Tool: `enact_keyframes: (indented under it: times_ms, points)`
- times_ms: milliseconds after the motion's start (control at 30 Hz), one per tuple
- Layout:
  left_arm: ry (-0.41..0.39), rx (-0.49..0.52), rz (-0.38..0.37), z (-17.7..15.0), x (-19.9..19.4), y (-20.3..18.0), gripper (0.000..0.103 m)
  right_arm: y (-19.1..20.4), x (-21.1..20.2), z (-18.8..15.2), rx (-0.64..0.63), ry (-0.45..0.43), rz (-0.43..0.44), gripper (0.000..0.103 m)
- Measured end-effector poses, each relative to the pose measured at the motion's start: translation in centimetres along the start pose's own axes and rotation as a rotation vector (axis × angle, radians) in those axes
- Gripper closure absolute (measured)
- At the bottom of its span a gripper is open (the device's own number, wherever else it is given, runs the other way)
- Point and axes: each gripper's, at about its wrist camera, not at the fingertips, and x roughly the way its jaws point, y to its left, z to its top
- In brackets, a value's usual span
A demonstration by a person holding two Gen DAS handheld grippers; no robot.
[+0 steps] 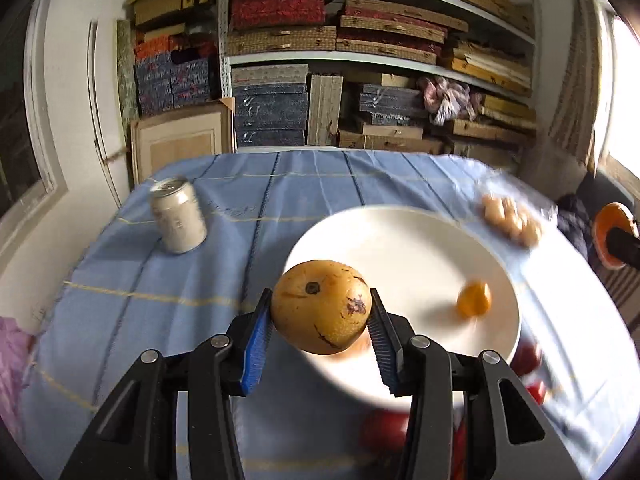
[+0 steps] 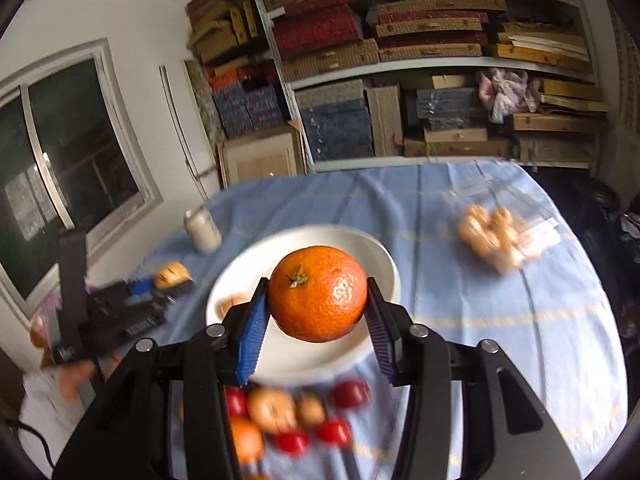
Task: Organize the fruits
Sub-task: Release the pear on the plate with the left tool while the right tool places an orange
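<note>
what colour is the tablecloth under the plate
Light blue with thin dark and yellow stripes, tablecloth, best in the left wrist view.

Storage room. White shelving [image 2: 432, 62] spans the back wall from 11 to 2 o'clock, packed with stacked woven boxes [image 2: 332, 60] in red, tan and blue-grey. A framed wooden panel [image 2: 262, 162] leans below it at 10 o'clock. Dark window [image 2: 68, 152] in the white wall at 9 o'clock; bright daylight [image 1: 624, 92] enters at 3 o'clock. Blue striped tablecloth [image 1: 320, 184] covers the table.
</note>
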Motion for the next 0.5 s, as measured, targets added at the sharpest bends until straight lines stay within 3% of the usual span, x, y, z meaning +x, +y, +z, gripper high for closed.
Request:
enact_keyframes:
  times_ms: [267,500]
  points:
    - [0.102,-0.06,-0.005,2.1,7.4,0.7,0.057,-0.4,12.6,1.1,-0.023,0.165,-0.053,0.058]
    - [0.174,-0.054,-0.041,1.1,10.4,1.5,0.057,-2.6,17.3,-0.8,-0.05,0.292,-0.104,0.058]
